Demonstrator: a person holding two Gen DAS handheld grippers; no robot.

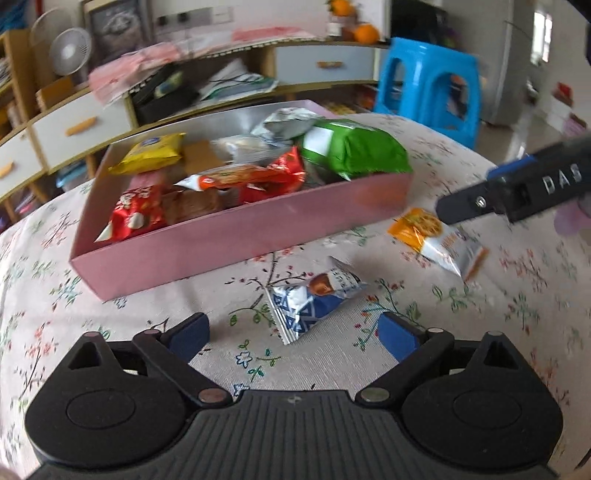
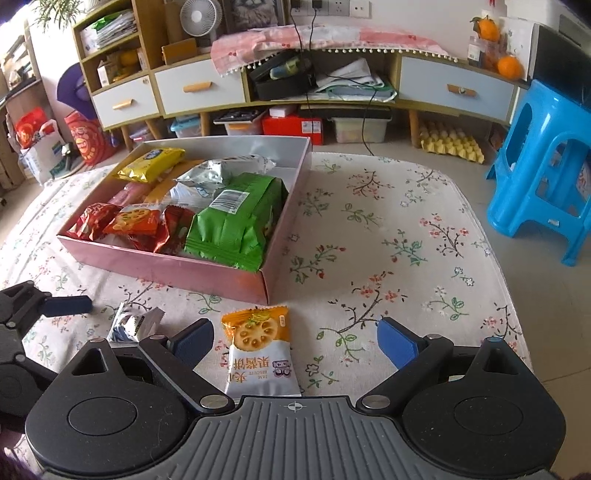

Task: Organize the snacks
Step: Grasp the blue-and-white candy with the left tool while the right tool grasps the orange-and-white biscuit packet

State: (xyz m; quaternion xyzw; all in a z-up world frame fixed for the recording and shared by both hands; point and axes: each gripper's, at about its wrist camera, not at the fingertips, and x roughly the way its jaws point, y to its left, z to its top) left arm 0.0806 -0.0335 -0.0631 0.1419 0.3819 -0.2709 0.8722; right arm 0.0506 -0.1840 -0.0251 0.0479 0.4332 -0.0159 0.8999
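Observation:
A pink box (image 1: pixel 236 240) holds several snack packs, among them a green bag (image 1: pixel 354 151) and a yellow pack (image 1: pixel 151 151); it also shows in the right wrist view (image 2: pixel 177 271). A blue-and-white snack (image 1: pixel 314 302) lies on the floral cloth between the open fingers of my left gripper (image 1: pixel 293 332). An orange-and-white biscuit pack (image 2: pixel 258 350) lies between the open fingers of my right gripper (image 2: pixel 295 345), nearer the left finger. The same pack (image 1: pixel 436 240) shows in the left wrist view under the right gripper's finger (image 1: pixel 480 199). The blue snack (image 2: pixel 133 325) shows in the right view too.
A blue plastic stool (image 2: pixel 543 173) stands right of the table. A low cabinet with white drawers (image 2: pixel 199 88) runs along the far wall, with a fan (image 2: pixel 199 16) and oranges (image 2: pixel 509 66) on it. The floral cloth (image 2: pixel 388 240) covers the table.

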